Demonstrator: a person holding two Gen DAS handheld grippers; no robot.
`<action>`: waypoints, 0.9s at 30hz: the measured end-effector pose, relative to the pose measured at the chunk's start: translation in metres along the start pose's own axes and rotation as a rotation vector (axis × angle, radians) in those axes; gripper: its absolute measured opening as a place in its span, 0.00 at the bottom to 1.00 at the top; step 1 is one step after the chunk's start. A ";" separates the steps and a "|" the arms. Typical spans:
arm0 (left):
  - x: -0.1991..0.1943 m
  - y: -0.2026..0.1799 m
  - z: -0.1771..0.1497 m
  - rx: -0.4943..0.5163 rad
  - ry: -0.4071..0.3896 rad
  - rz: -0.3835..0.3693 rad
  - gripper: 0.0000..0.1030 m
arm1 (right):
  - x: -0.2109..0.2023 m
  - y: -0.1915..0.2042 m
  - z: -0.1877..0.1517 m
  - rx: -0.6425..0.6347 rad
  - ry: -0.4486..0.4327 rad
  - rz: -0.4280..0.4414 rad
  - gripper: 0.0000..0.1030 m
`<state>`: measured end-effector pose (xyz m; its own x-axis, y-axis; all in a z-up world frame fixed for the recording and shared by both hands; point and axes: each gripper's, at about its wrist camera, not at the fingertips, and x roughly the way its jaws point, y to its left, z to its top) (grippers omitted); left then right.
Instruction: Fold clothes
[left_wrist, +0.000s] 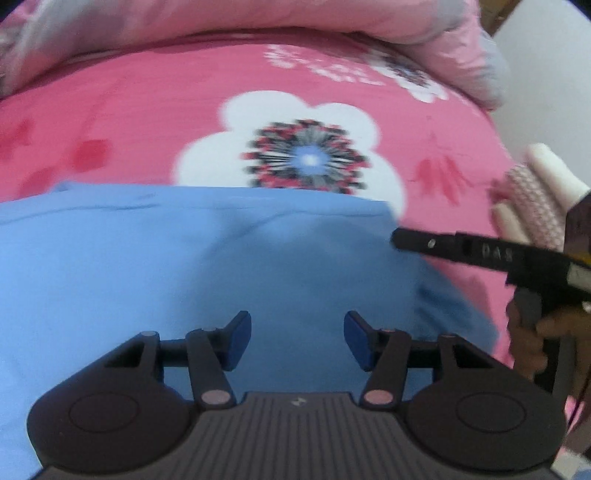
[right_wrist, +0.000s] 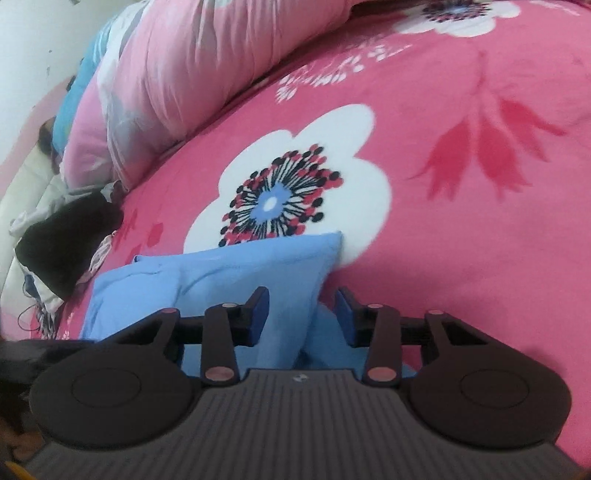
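Observation:
A light blue garment (left_wrist: 184, 266) lies spread on the pink flowered bedsheet (left_wrist: 140, 110). My left gripper (left_wrist: 297, 339) hangs open just over the middle of it, with nothing pinched between the blue pads. In the right wrist view, my right gripper (right_wrist: 303, 318) stands at the right edge of the blue garment (right_wrist: 207, 273). A raised fold of that edge sits between its pads, which stand apart without pressing on it. From the left wrist view, the right gripper's black finger (left_wrist: 436, 247) reaches in at the cloth's right corner, held by a hand (left_wrist: 535, 332).
A rolled pink quilt (right_wrist: 166, 74) runs along the back of the bed. A dark pile of clothes (right_wrist: 66, 236) lies at the left edge, by a white wall. Pale pink-and-white patterned fabric (left_wrist: 532, 199) lies at the right edge of the bed.

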<state>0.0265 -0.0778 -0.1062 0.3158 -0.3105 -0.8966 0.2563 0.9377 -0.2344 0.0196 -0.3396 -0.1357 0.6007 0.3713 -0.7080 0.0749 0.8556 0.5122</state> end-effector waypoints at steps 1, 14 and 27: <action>-0.003 0.009 -0.002 -0.013 0.001 0.017 0.55 | 0.004 0.001 0.000 -0.010 0.007 -0.004 0.20; -0.027 0.093 -0.018 -0.189 -0.003 0.072 0.55 | -0.022 0.056 0.004 -0.298 -0.076 0.109 0.02; -0.047 0.182 -0.010 -0.632 -0.067 -0.227 0.63 | -0.033 0.148 -0.035 -0.534 0.165 0.495 0.02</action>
<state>0.0488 0.1088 -0.1105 0.3784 -0.5007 -0.7785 -0.2539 0.7527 -0.6075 -0.0175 -0.2130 -0.0535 0.3338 0.7718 -0.5412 -0.5951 0.6178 0.5140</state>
